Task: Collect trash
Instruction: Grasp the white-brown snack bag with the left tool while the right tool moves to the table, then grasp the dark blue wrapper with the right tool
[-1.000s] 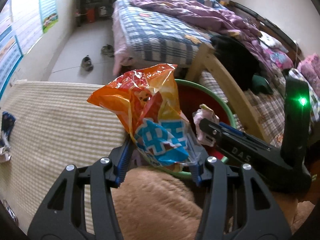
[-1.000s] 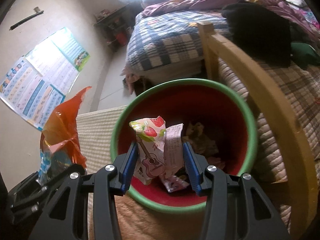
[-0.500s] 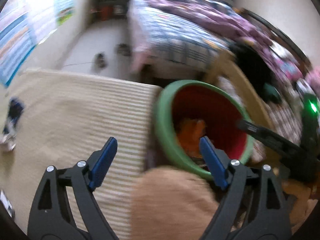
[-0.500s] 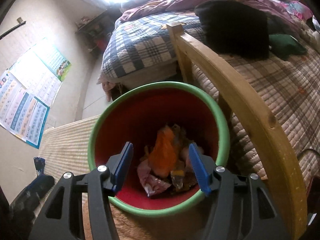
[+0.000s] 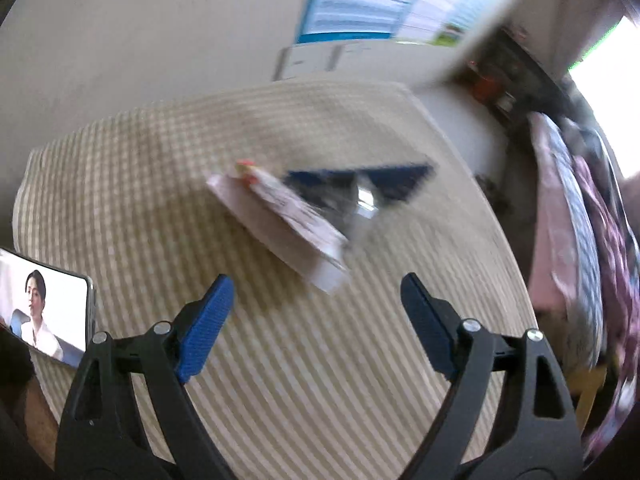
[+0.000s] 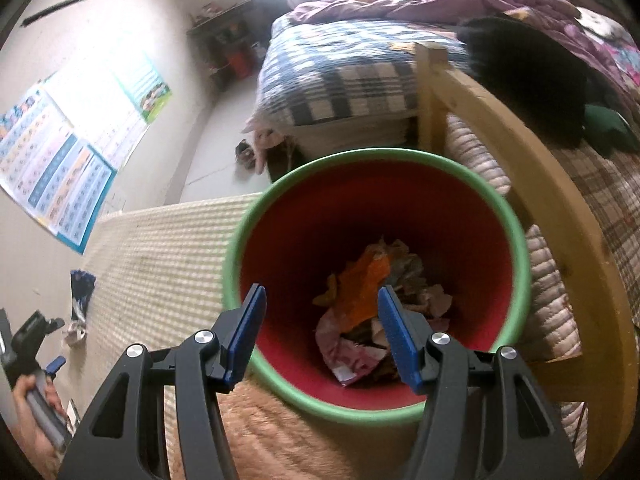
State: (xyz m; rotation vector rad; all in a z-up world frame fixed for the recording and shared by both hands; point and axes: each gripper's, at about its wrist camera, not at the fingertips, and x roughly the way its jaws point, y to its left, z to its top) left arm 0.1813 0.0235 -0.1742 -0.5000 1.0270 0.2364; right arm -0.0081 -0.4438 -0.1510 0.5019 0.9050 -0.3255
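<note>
No legible text anywhere — wall posters (image 6: 60, 160) and wrappers (image 5: 280, 220) too blurred to read

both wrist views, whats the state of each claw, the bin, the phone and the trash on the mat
left claw: open, empty
right claw: open, empty, over the bin
bin: upright, wrappers inside
orange wrapper: lying in the bin
pink packet: lying on the mat
dark wrapper: on the mat, blurred
phone: screen lit

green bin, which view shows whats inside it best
The right wrist view: it looks straight down into the green bin at the orange wrapper and crumpled trash. The left wrist view shows none of it, only the mat.
</note>
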